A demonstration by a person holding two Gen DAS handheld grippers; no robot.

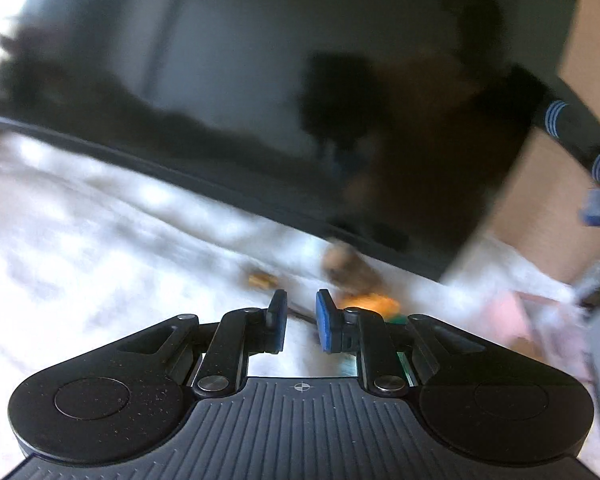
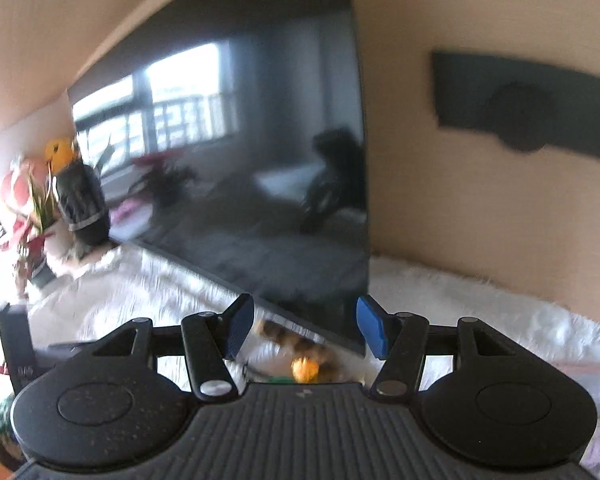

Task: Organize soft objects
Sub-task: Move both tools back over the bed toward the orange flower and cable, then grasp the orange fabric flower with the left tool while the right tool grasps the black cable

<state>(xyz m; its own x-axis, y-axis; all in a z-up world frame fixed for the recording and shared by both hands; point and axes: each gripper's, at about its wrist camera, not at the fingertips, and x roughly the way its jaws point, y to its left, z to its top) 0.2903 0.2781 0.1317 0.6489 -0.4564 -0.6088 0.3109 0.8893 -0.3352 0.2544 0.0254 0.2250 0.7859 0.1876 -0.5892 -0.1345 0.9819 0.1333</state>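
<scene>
- A dark television screen (image 2: 260, 160) stands on a white furry cover (image 2: 480, 300).
- A brown-and-orange soft toy (image 2: 306, 362), blurred, lies at the screen's lower edge.
- Left gripper (image 1: 301, 316): jaws slightly apart, empty.
- Right gripper (image 2: 306, 326): jaws wide apart, empty, above the toy.

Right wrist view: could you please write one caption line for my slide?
Open, empty right tool above a white fluffy cover, facing a dark TV screen, with a blurred brown-and-orange soft toy lying below.

Both grippers are black, with ribbed bases and silver pivot screws. The left gripper (image 1: 301, 312) and the right gripper (image 2: 305, 325) carry blue finger pads (a small crosshair mark sits at 6 o'clock below the left one's fingers).
</scene>
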